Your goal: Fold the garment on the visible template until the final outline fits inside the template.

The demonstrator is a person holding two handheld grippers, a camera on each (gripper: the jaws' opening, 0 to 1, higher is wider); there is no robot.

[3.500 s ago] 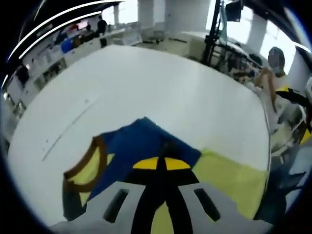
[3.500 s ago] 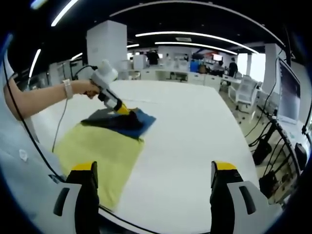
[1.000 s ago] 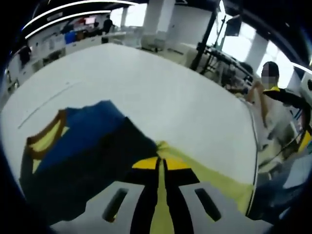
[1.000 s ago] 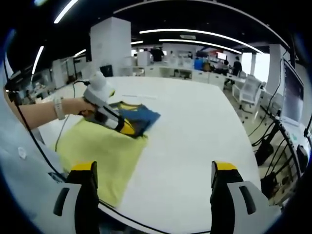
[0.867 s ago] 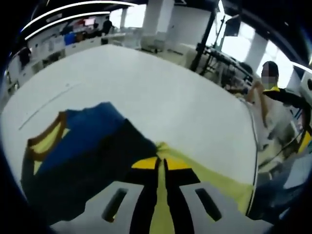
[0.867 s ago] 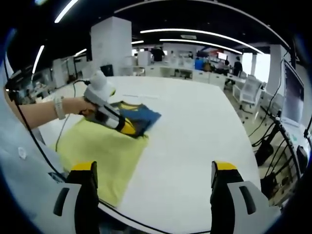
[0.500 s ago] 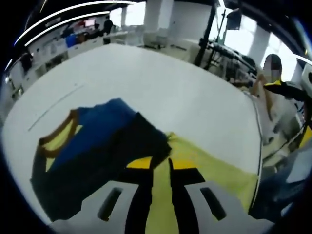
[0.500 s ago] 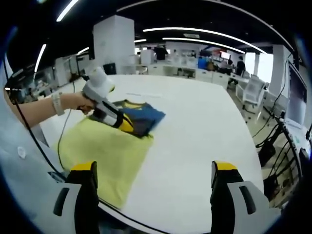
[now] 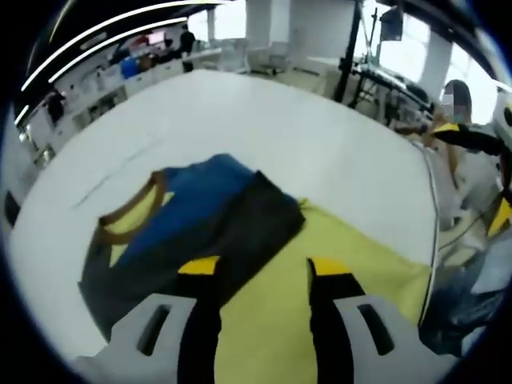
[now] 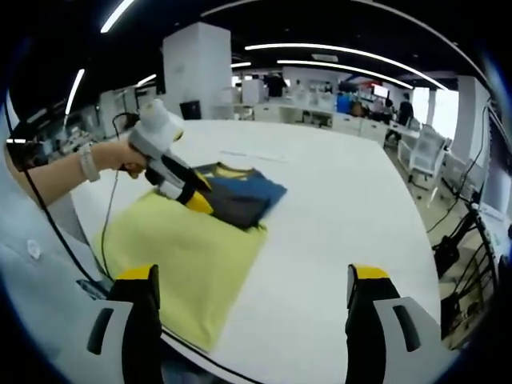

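A folded blue and dark garment (image 9: 200, 228) with a brown and yellow collar lies on the far end of a yellow template sheet (image 9: 352, 280) on the white table. My left gripper (image 9: 264, 268) stands open just above the garment's near edge, nothing between its jaws. In the right gripper view the garment (image 10: 240, 196) sits at the template's (image 10: 180, 256) far end, with the left gripper (image 10: 196, 196) held by a hand at its near left edge. My right gripper (image 10: 248, 288) is open, well back from the cloth, over the table's near side.
The white table (image 10: 344, 208) spreads wide to the right of the template. A person (image 9: 464, 136) stands past the table's edge in the left gripper view. A sleeve (image 10: 32, 280) and cable (image 10: 104, 232) lie at the left. Desks and chairs fill the background.
My left gripper was shut on the garment's edge, drew it across, then opened and let go. The right gripper stayed open and still.
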